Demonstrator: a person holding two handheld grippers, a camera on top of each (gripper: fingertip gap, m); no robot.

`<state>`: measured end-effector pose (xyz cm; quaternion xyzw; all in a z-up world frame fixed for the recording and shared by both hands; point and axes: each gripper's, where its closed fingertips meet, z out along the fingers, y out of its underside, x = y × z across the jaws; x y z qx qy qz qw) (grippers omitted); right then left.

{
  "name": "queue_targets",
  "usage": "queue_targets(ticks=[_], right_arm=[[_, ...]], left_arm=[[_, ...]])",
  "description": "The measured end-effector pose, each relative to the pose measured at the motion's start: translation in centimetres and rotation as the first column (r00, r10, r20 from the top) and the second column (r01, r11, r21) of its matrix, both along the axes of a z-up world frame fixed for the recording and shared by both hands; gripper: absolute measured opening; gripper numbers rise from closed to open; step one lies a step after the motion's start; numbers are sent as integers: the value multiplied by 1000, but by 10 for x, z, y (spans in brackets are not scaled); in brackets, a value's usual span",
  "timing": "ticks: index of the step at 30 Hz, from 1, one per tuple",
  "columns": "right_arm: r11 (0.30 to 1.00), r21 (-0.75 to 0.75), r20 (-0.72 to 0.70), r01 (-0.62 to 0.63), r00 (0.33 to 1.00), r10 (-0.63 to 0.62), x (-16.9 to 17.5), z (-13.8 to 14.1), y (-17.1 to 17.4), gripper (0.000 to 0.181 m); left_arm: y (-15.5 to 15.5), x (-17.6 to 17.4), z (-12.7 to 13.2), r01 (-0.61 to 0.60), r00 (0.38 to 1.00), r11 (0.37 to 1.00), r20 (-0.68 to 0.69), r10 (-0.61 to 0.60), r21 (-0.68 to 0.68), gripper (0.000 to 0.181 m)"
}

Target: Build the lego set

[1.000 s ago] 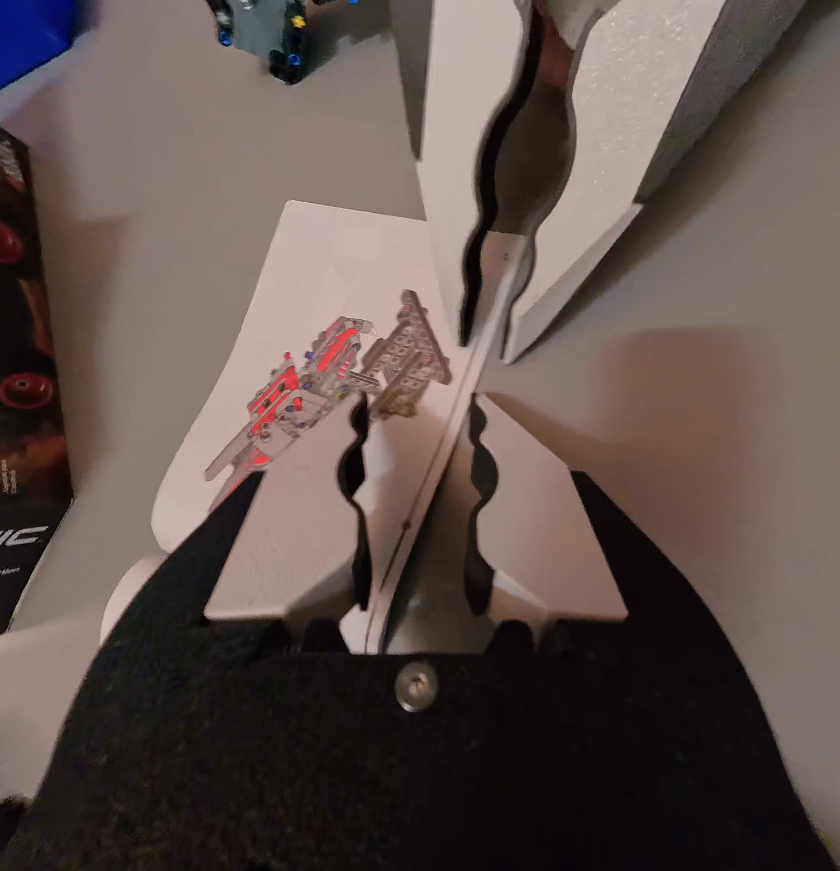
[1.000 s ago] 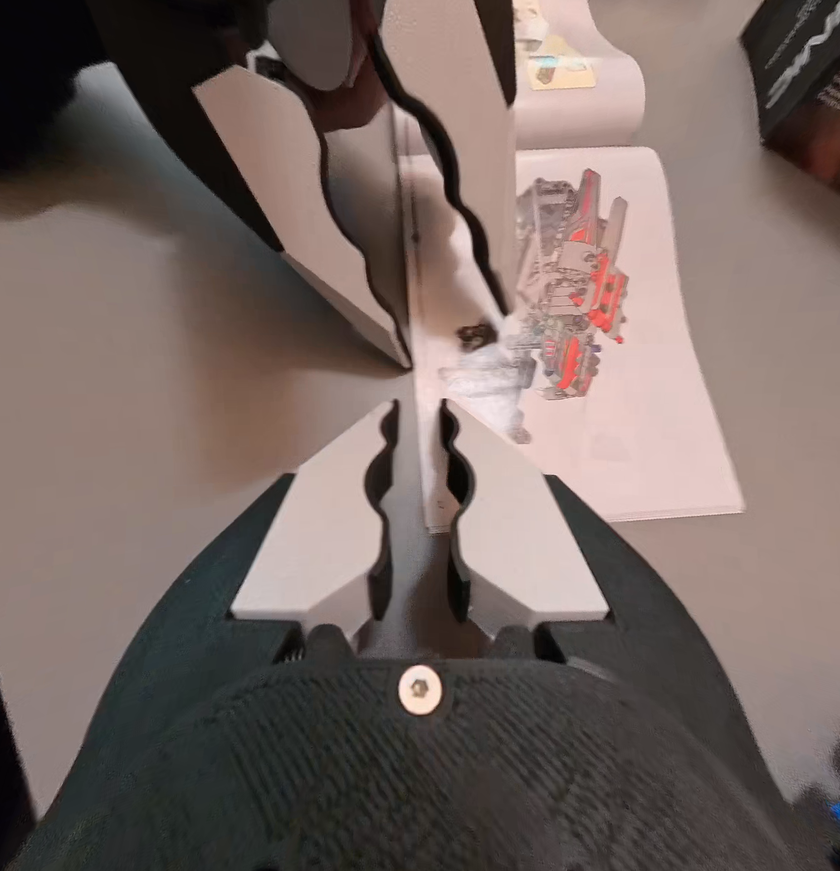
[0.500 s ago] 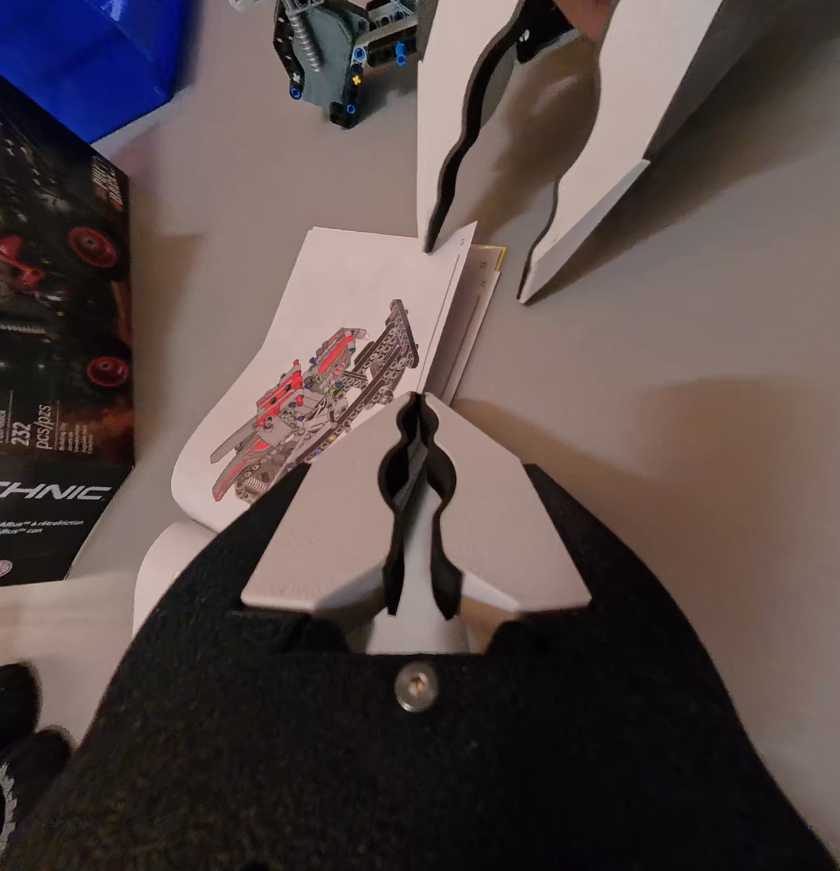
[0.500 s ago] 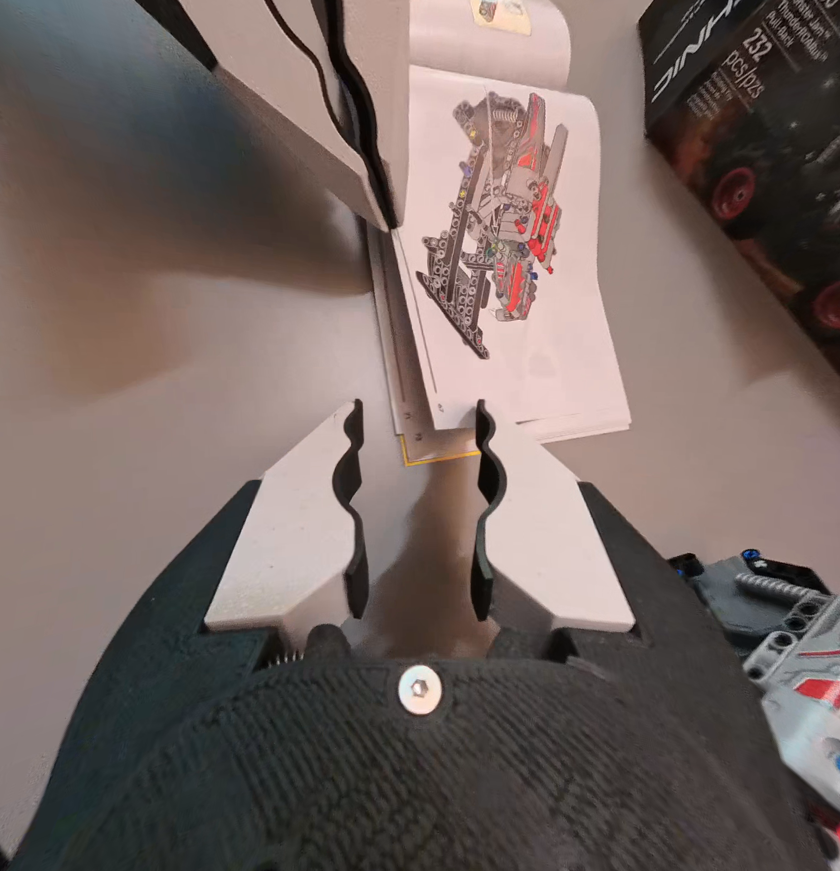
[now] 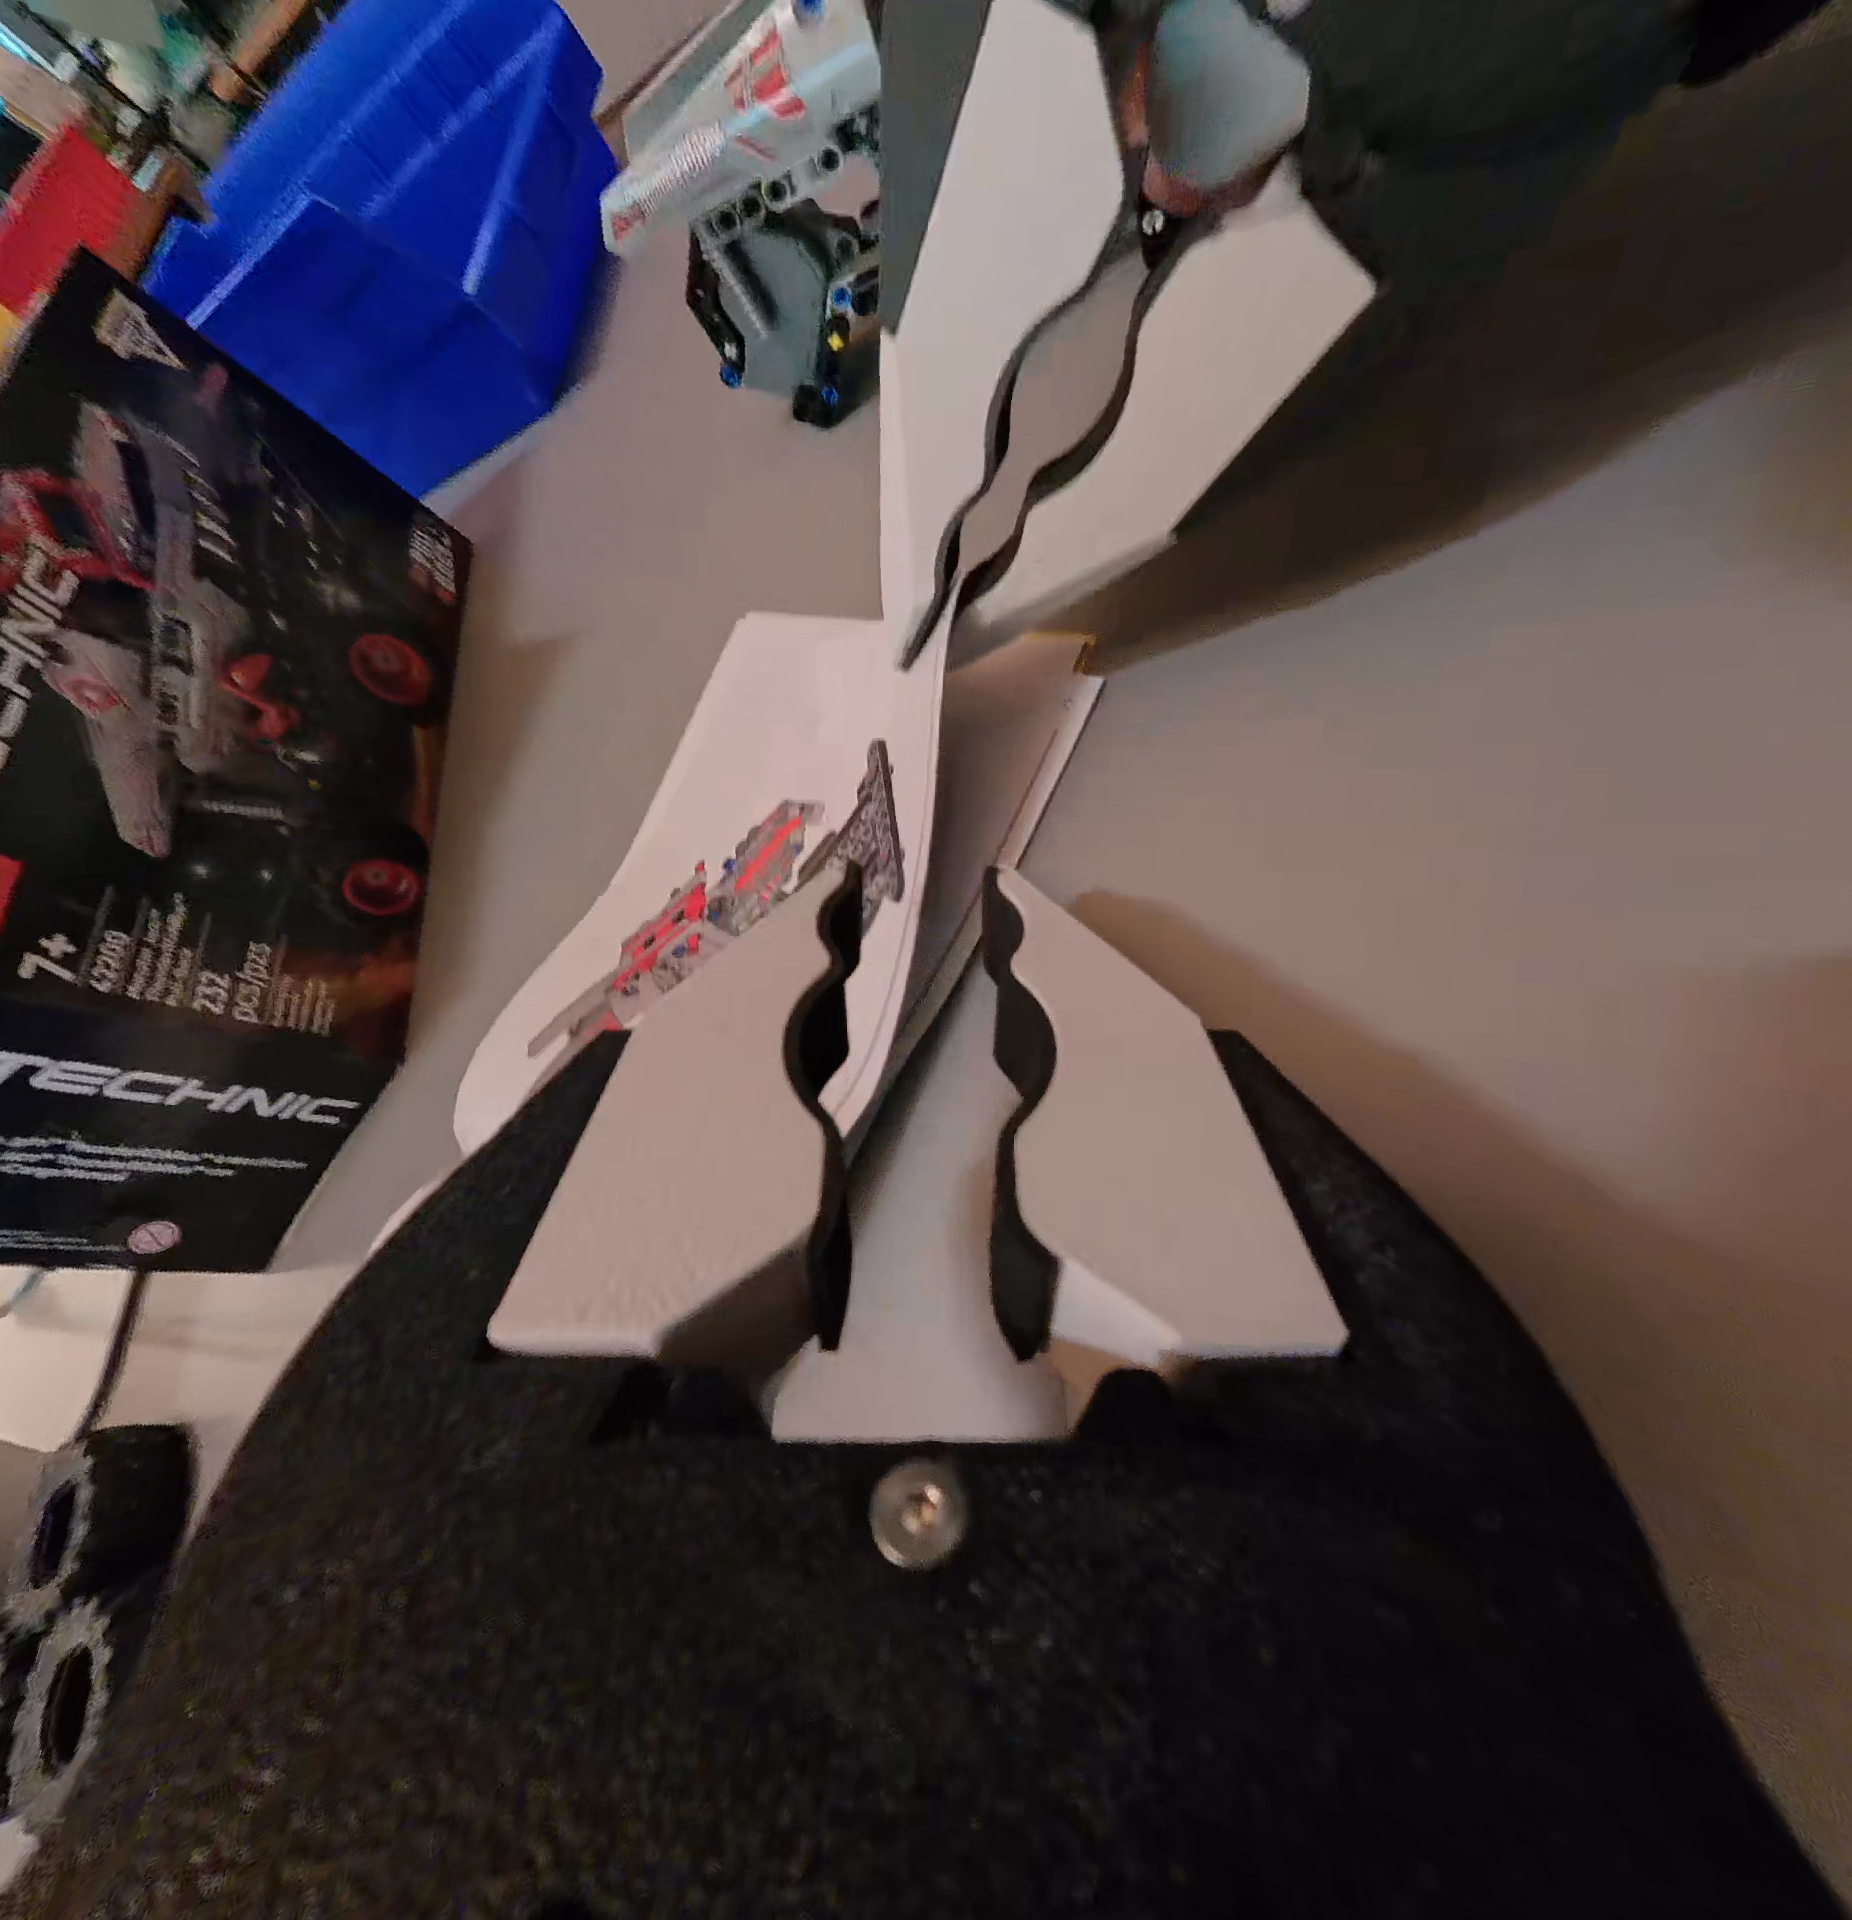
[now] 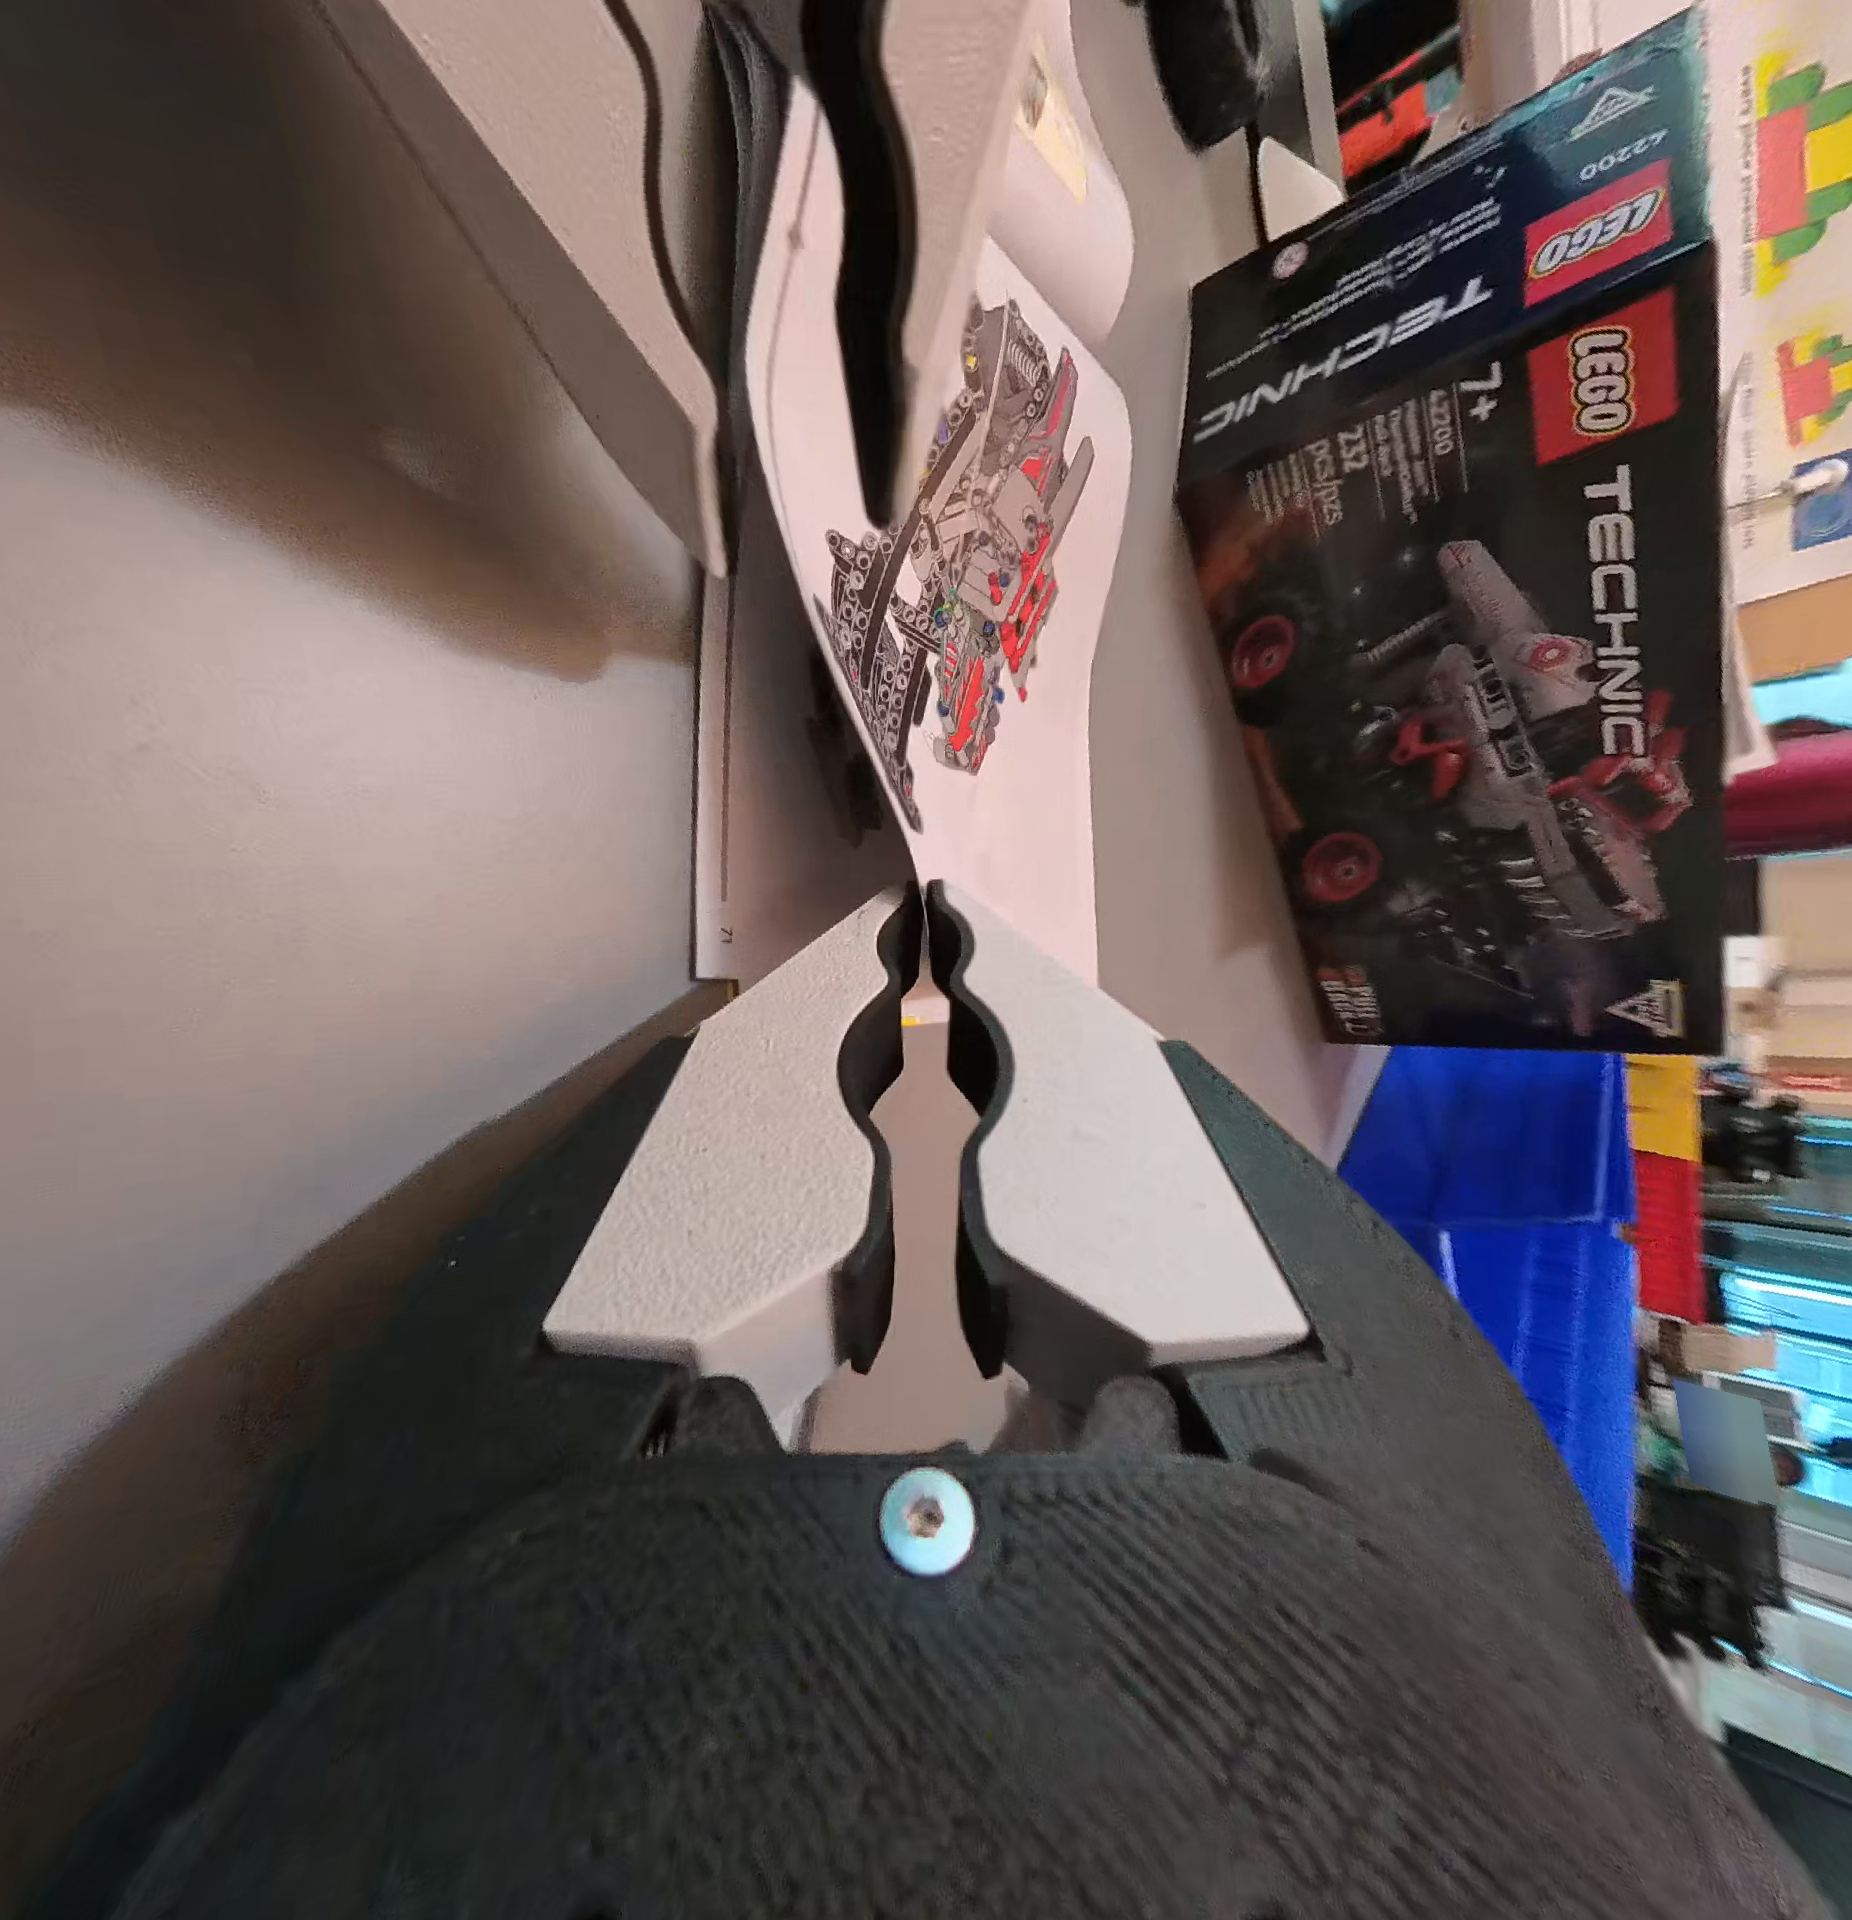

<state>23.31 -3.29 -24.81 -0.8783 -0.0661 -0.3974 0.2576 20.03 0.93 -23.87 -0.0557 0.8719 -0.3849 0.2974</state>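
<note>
The instruction booklet [image 5: 756, 831] lies open on the table, one page [image 6: 963, 665] lifted and curved, showing a grey-red model drawing. The partly built grey model [image 5: 756, 208] stands at 12 o'clock; the dark set box [image 5: 184, 790] lies at 9 o'clock.

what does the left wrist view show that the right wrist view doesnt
Only the left wrist view shows the part-built model, the black tyres and the left gripper open around the lifted page. Only the right wrist view shows shelves beyond the table and the right gripper pinching the page's corner. Both show the booklet, the box and the blue bin.
</note>
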Motion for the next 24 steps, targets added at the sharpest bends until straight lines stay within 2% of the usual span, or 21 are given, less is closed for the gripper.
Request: queue_targets(ticks=[6, 9, 13, 18, 21, 24], right_arm=[[999, 43, 60, 18, 998, -21, -5, -1, 1, 0], [995, 89, 99, 48, 993, -57, -3, 4, -4, 0], [989, 144, 150, 45, 986, -67, -2, 6, -5, 0], [993, 113, 285, 44, 956, -75, 0, 9, -4, 3], [990, 109, 280, 89, 953, -116, 5, 8, -11, 10], [983, 147, 208, 111, 968, -141, 3, 11, -13, 14]], left_arm=[[-10, 10, -6, -86, 988, 993, 131, 75, 79, 15], [-14, 11, -7, -94, 982, 992, 169, 79, 81, 0], [-15, 12, -8, -101, 971, 990, 226, 77, 98, 0], [-14, 12, -12, -95, 961, 985, 273, 53, 144, 0], [-11, 13, -14, -98, 948, 977, 316, 34, 188, 0], [-10, 12, -15, -98, 936, 969, 351, 13, 228, 0]])
